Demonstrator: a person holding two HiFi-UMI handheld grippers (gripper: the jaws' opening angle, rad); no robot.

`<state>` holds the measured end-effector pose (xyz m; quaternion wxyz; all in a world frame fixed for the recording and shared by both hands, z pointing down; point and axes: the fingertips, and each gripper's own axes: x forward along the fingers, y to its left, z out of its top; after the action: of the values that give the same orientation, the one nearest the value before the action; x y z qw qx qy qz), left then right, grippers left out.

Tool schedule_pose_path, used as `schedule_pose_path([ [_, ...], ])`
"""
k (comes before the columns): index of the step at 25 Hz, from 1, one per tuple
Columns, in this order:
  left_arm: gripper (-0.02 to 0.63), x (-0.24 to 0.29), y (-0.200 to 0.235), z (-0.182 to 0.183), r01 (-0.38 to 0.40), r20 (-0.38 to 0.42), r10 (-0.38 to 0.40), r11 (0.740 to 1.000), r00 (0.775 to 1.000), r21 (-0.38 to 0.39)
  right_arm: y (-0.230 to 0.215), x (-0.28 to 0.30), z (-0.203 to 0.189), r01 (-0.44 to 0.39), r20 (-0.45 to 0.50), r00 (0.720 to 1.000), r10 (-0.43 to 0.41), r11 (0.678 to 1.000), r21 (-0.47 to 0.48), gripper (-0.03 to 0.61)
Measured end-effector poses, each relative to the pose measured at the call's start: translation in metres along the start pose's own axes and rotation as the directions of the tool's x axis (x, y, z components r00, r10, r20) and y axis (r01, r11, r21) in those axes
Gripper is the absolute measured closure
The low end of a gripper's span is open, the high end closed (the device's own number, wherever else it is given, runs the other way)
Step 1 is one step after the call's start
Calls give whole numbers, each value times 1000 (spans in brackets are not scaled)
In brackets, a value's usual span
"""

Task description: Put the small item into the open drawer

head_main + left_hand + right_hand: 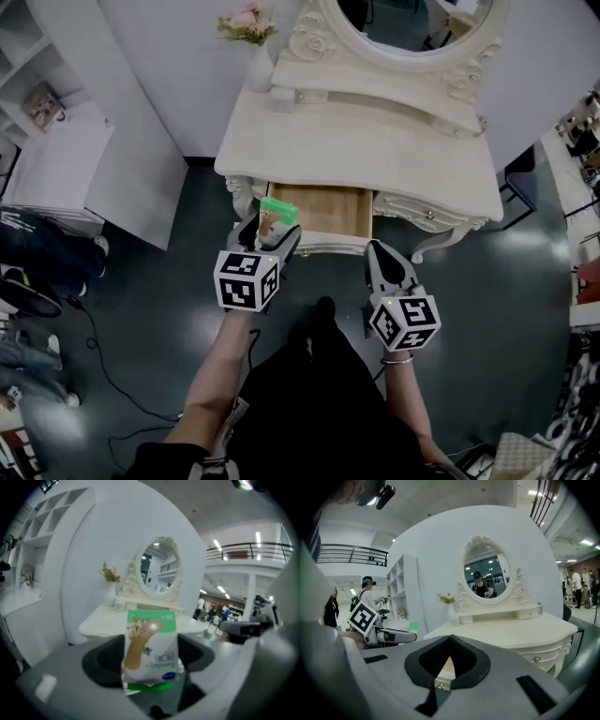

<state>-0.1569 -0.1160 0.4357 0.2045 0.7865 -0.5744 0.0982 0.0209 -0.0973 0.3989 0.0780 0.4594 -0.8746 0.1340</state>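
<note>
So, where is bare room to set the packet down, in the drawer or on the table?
The drawer bottom is bare right of the packet in the left gripper. The tabletop is bare across its middle, from front edge to mirror shelf. Only its back left corner is crowded, by the vase.

Green-white pkt (pixel 151 651) upright, held in L tool (pixel 266 234), at open wood drawer (pixel 328 211) front-left corner.
</note>
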Motion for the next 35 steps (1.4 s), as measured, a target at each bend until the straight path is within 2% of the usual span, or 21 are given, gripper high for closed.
schedule_pose_path([
  [9,267,52,12,5,-16,-46,17,999,999,37,-28,31,14,-3,3,1000,3,1000,4,574],
  [18,267,116,8,-5,1,-117,6,999,993,54,-73,50,5,29,-37,999,-28,999,42,574],
  [26,267,164,-9,-22,49,-193,-31,995,981,89,-108,57,-11,65,-84,995,-58,994,84,574],
  [35,267,199,-33,-49,120,-282,-79,984,956,129,-134,66,-26,87,-123,990,-72,989,121,574],
])
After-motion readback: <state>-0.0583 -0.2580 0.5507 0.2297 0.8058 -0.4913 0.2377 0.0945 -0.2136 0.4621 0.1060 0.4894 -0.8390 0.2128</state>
